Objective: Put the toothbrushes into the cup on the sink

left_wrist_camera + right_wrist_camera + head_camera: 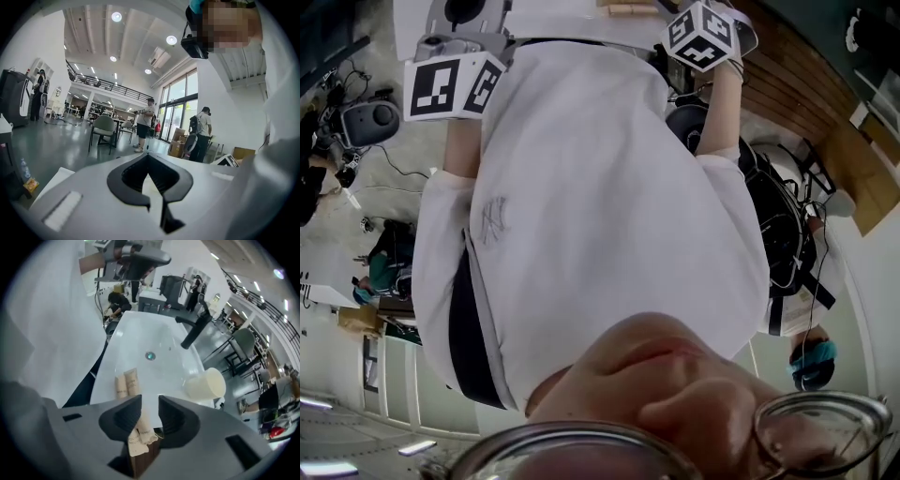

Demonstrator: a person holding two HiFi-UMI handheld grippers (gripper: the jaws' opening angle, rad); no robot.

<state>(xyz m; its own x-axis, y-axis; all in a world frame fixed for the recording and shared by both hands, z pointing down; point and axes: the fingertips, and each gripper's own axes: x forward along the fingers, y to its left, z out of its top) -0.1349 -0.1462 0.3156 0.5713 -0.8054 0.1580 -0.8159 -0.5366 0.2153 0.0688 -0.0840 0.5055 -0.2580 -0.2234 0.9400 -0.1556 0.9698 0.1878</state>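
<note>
Your right claw is spread and empty, pointing down at the two wrapped toothbrushes. They lie side by side on the near rim of the sink and show through the gap, but the pads are not on them. The cup stands near them, further along that rim. Your left claw is pressed together on nothing and aimed away from the sink. This looks like the first pick. Lower over one toothbrush, straddle it across its width clear of its neighbour, then close.
</note>
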